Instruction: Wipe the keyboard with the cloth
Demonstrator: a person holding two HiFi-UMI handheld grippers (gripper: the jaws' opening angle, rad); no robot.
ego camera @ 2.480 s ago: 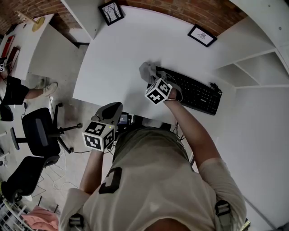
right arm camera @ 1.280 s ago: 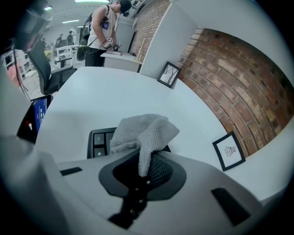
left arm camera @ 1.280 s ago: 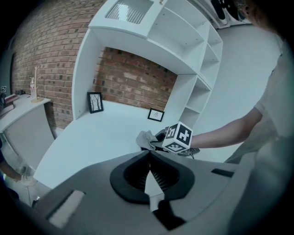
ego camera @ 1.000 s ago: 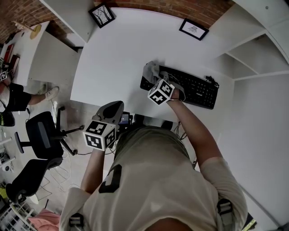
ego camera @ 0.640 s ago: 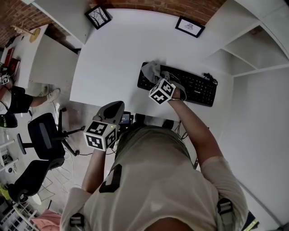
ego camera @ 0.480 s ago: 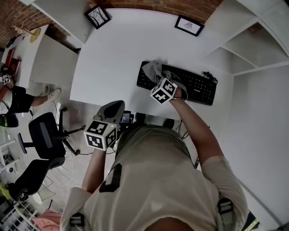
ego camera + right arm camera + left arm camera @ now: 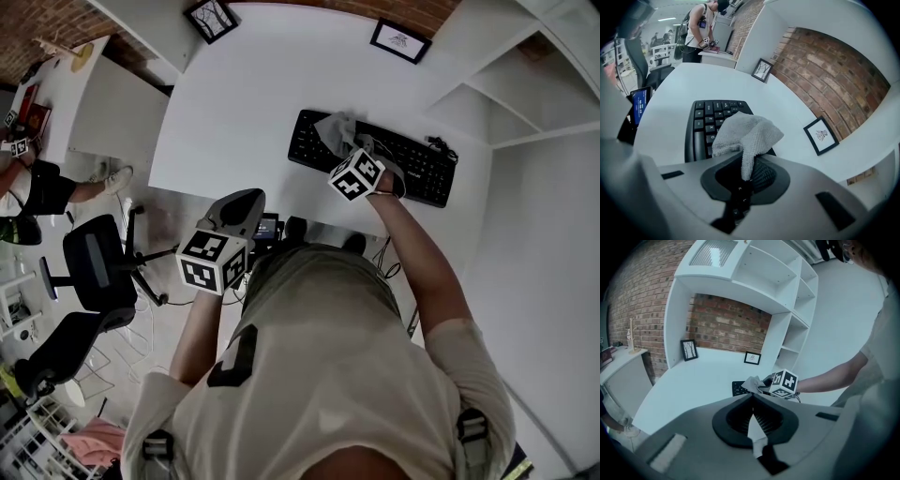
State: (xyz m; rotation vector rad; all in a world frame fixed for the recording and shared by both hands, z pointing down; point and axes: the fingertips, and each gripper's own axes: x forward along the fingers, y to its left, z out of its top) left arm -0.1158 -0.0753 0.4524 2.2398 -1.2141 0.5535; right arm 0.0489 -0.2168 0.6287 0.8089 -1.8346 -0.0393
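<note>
A black keyboard [image 7: 424, 173] lies on the white desk [image 7: 244, 103], near its front edge. My right gripper [image 7: 746, 180] is shut on a grey cloth [image 7: 745, 133], and the cloth [image 7: 336, 131] rests bunched on the keyboard's left half [image 7: 705, 124]. In the head view the right gripper [image 7: 361, 155] sits over the keyboard's middle. My left gripper [image 7: 239, 208] hangs off the desk's front edge, below and left of the keyboard, jaws shut with nothing between them [image 7: 752, 401].
Two framed pictures [image 7: 211, 19] [image 7: 399, 39] lean on the brick wall at the back. White shelves [image 7: 525, 84] stand at the right. Office chairs [image 7: 94, 272] and a standing person [image 7: 698, 28] are on the floor to the left.
The right gripper has slid the cloth to the right along the keyboard, from its left end toward its middle. The left gripper has stayed put.
</note>
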